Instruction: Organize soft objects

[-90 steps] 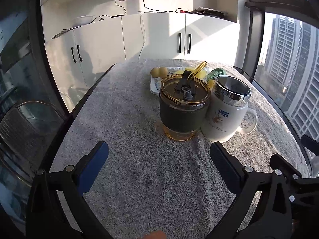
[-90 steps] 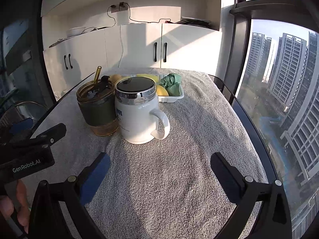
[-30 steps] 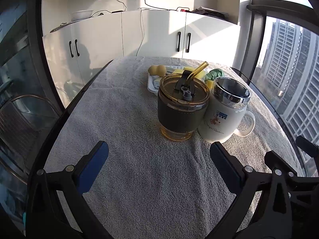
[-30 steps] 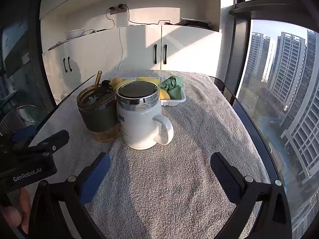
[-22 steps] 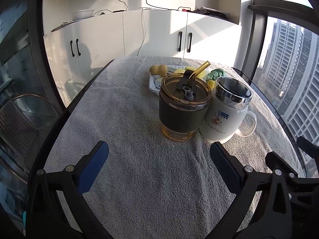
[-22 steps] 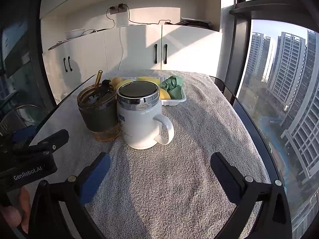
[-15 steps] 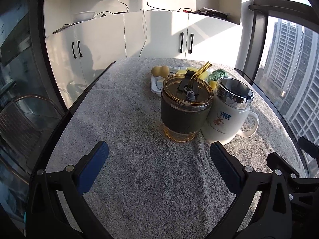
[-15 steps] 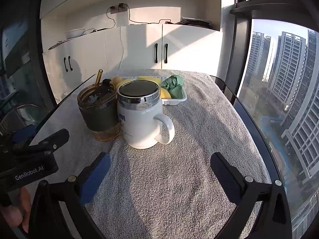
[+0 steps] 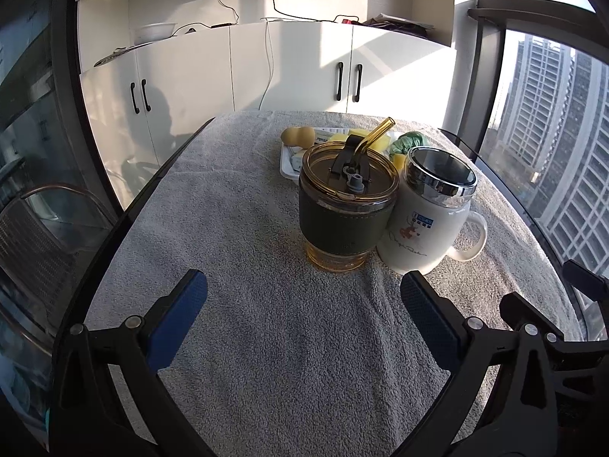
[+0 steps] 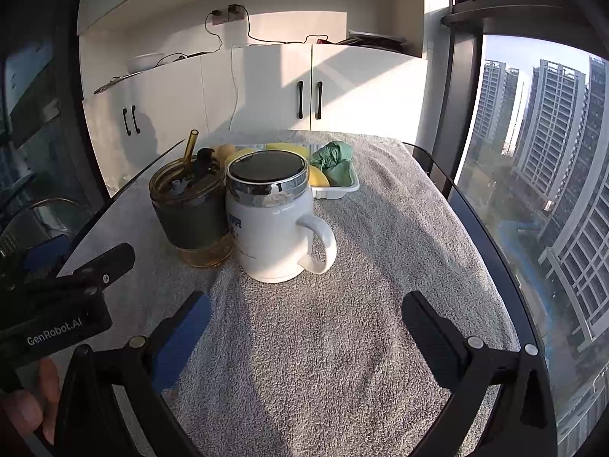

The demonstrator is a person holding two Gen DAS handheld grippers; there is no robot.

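Two grippers, left gripper (image 9: pixel 303 297) and right gripper (image 10: pixel 306 314), fingers spread wide, empty, low in frame | soft items, green cloth (image 10: pixel 334 162) and yellow pieces (image 10: pixel 318 177), in white tray (image 10: pixel 344 189) upper centre, behind tumbler (image 9: pixel 344 205) and mug (image 10: pixel 272 221) | advice: reach around the cups' right side, pinch cloth lightly.

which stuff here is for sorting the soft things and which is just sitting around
For the job: green soft item, yellow soft pieces, white tray, both open tongs.

Just there: amber tumbler, white mug, grey towel.
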